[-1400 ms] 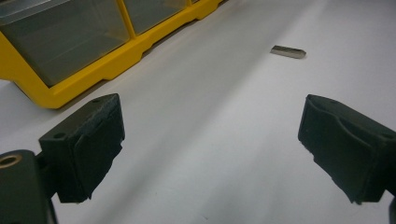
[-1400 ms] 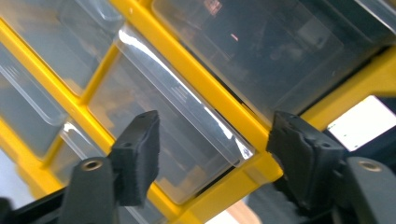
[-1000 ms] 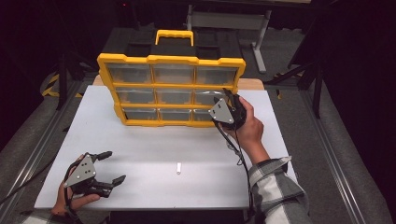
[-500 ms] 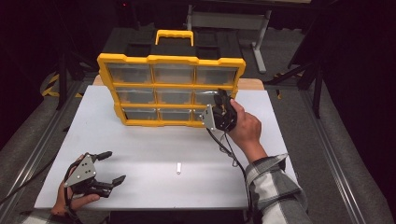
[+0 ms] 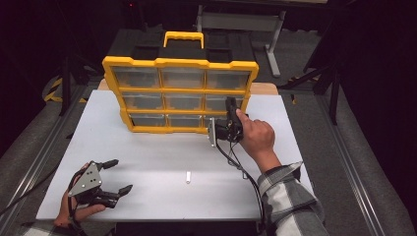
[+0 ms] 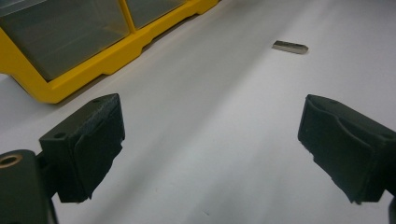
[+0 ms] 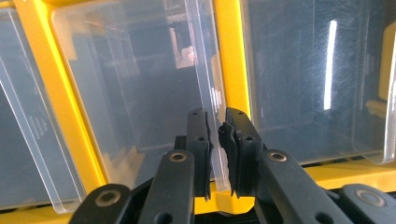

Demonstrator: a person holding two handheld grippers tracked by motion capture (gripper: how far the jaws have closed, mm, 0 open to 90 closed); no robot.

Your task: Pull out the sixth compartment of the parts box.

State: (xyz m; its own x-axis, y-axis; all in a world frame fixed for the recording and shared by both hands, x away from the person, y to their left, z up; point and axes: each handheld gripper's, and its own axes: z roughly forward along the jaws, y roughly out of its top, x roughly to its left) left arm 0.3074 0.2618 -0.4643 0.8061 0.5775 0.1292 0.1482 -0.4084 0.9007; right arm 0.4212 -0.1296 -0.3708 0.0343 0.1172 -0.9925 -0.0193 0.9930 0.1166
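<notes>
- Drawer lip (image 7: pixel 215 100): the clear plastic pull edge of a drawer in the yellow organizer (image 5: pixel 179 96) runs straight up from between my right gripper (image 7: pixel 218 140) jaws. Its long axis lies along the jaws, pointing away from the camera.
- The jaws have just been closing, and the two black pads now pinch that thin lip from either side. I read this as a grip taken on the lip, though I can't tell how firmly the pads bite.
- From the high view, my right gripper (image 5: pixel 225 129) sits at the cabinet's lower right corner, so I judge the drawer to be at the right end of the bottom row. My right hand is the one on it by far.
- The coming move is, I judge, a straight pull back toward me along the drawer's slide. The yellow divider just beyond the right-hand jaw leaves little side room, so any twist could bind the drawer or slip the pads off.
- Behind the jaws the white tabletop (image 5: pixel 162 162) gives the drawer open room to come out.
- My left gripper (image 5: pixel 105 177) rests low on the table, jaws wide apart with nothing between them, well apart from the cabinet.
- A small metal piece (image 6: pixel 290 46) lies ahead of and right of the left jaws.
</notes>
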